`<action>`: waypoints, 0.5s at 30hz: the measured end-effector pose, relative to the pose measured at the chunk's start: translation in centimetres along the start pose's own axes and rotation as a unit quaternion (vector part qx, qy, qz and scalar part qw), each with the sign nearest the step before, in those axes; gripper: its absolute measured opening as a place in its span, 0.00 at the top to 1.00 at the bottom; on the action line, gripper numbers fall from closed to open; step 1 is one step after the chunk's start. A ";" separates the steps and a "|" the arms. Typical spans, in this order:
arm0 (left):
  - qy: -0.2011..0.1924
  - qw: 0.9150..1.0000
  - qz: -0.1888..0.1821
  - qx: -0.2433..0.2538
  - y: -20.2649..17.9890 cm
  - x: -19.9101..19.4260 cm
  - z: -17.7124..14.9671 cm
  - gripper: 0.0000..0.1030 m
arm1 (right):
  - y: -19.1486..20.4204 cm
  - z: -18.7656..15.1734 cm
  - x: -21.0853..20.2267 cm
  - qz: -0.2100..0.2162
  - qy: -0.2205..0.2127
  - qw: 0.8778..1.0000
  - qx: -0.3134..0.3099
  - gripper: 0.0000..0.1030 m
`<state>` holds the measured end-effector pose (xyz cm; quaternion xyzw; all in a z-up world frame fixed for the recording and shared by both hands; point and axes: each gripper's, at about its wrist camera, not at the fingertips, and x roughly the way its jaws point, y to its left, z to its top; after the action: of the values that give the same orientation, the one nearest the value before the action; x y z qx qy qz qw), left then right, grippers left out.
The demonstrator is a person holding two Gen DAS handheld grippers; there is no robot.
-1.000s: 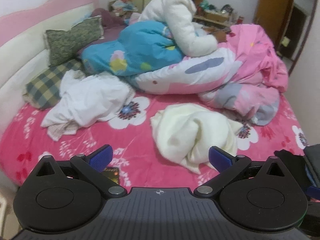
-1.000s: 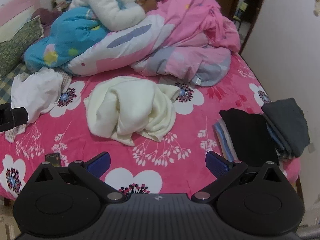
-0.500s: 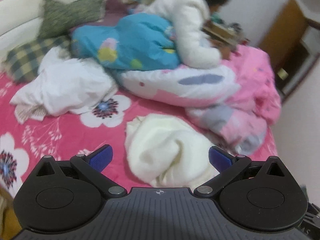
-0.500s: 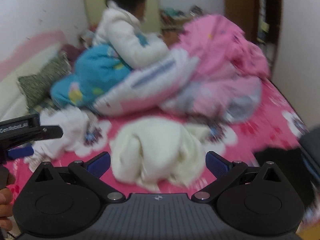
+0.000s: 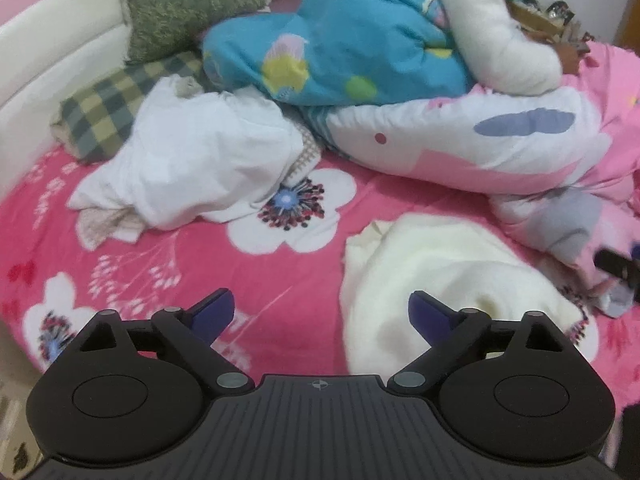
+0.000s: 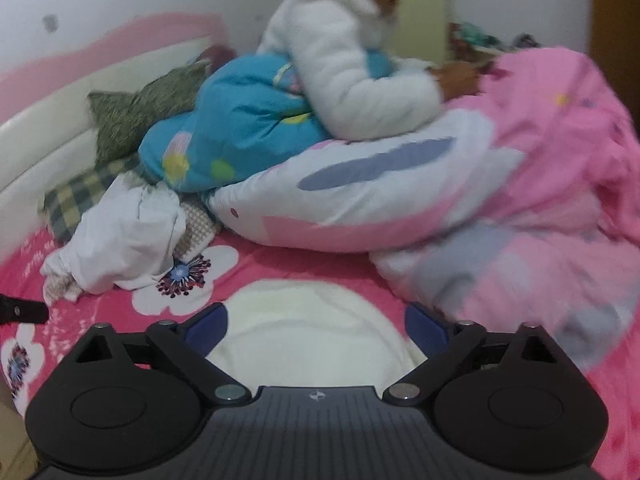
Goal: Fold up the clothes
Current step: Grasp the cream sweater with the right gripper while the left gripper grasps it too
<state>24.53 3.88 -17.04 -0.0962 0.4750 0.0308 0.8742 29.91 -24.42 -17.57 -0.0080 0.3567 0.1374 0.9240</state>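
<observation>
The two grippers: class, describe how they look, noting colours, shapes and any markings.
Both look alike. The left gripper and right gripper each have a black ribbed body with a small crosshair mark, two round black discs, black link arms with silver pivot pins, and blue finger pads. No cables or sleeves show.

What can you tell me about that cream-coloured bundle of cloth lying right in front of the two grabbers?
The cream garment is a soft, fleecy-looking piece, crumpled into a rounded heap with rolled folds, not yet folded. It lies on the pink flowered bedsheet, its far edge at the pink quilt. Both grippers' jaws stand open near it, gripping nothing.
</observation>
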 end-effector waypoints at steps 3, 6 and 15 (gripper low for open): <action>0.020 1.000 -0.023 -0.003 0.4 4.7 0.7 0.31 | 0.4 1.8 5.4 0.055 0.024 0.998 -0.019 0.17; 0.053 0.997 -0.057 0.000 0.7 9.6 1.1 0.43 | 1.8 2.6 11.4 0.078 0.060 0.994 -0.049 0.22; 0.162 0.978 -0.124 -0.029 2.6 21.1 -0.5 0.15 | 6.4 3.4 30.0 0.096 0.167 0.969 -0.155 0.15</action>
<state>35.27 5.51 -35.35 -0.1838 0.5939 -0.0804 0.7791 51.64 -10.41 -34.35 -0.1399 0.4793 0.2759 0.8213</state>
